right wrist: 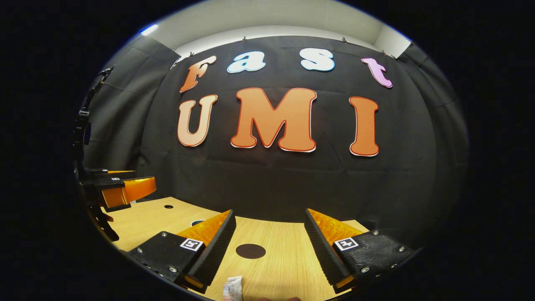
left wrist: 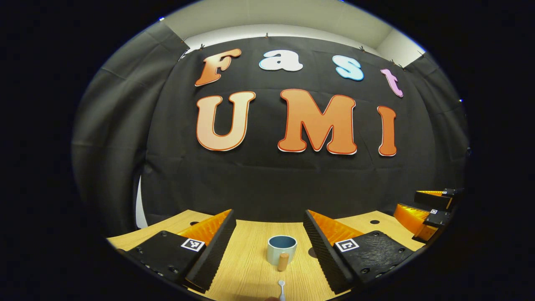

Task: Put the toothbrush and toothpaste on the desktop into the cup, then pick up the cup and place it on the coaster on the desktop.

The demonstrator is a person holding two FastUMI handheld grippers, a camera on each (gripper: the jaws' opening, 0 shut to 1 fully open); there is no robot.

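Observation:
On the wooden desktop stands a pale cup with a blue inside and a wooden handle facing me. A white toothbrush lies just in front of it at the bottom edge. My left gripper is open, its fingers on either side of the cup but short of it. In the right gripper view a dark round coaster lies on the desk, and the end of a white toothpaste tube shows at the bottom. My right gripper is open above them with nothing between its fingers.
The right gripper appears at the far right of the left gripper view; the left gripper appears at the far left of the right gripper view. Small round holes mark the desktop. The black cloth wall stands close behind the desk.

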